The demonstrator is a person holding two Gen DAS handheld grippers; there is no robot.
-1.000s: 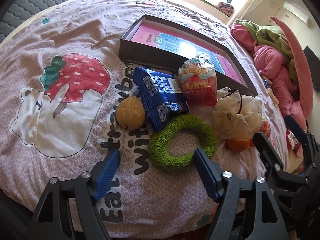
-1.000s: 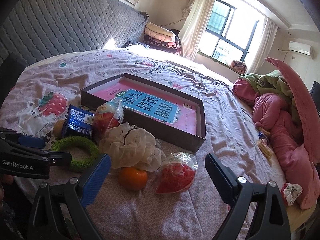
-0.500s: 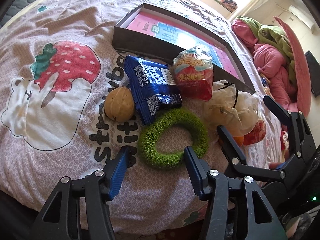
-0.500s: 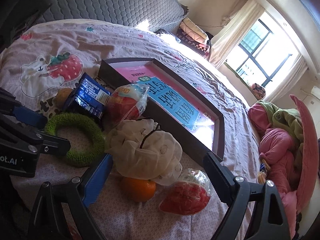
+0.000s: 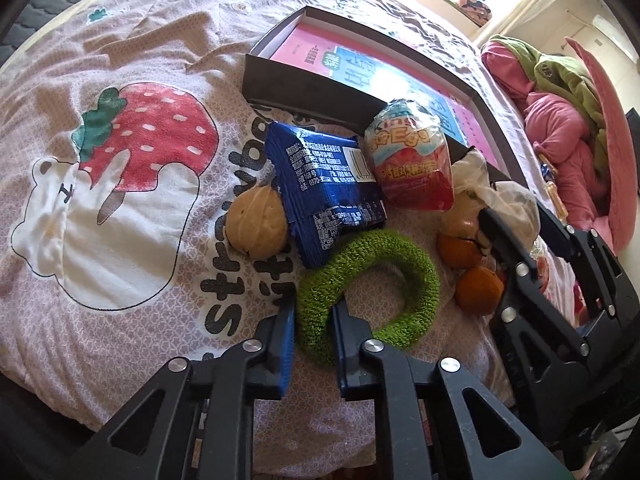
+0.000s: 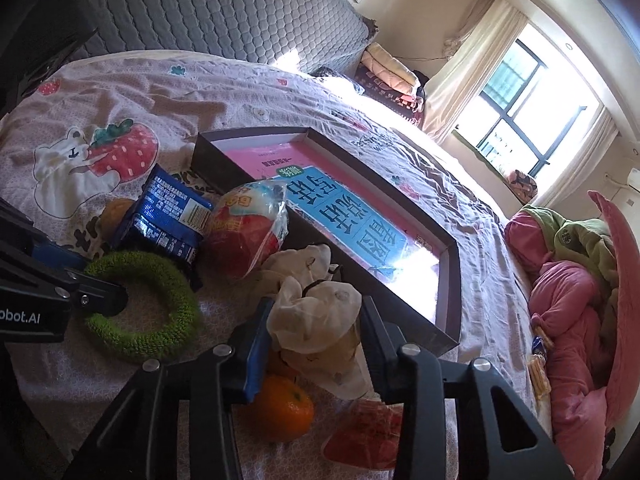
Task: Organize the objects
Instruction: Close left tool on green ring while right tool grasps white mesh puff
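Note:
A fuzzy green ring (image 5: 416, 280) lies on the strawberry-print bedspread (image 5: 120, 160). My left gripper (image 5: 314, 316) is shut on the ring's near-left band. A crumpled white cloth pouch (image 6: 320, 300) sits between the jaws of my right gripper (image 6: 314, 312), which are closing with both pads against the cloth. Around them lie a blue snack packet (image 5: 324, 184), a walnut (image 5: 256, 226), a red-and-white egg snack pack (image 5: 412, 168), two oranges (image 5: 478, 290) and a red packet (image 6: 364, 436). Behind stands a shallow dark box (image 6: 444, 280) with a pink and blue book inside.
A heap of pink and green bedding (image 6: 568, 292) fills the right side. A grey quilted headboard (image 6: 200, 8) runs along the back, with folded blankets (image 6: 392, 76) by the window. The bed's near edge falls away just below both grippers.
Both grippers went from wide open to closed. The left one shut on the ring's near band. The right one moved in and rolled, and its jaws closed around the white pouch.

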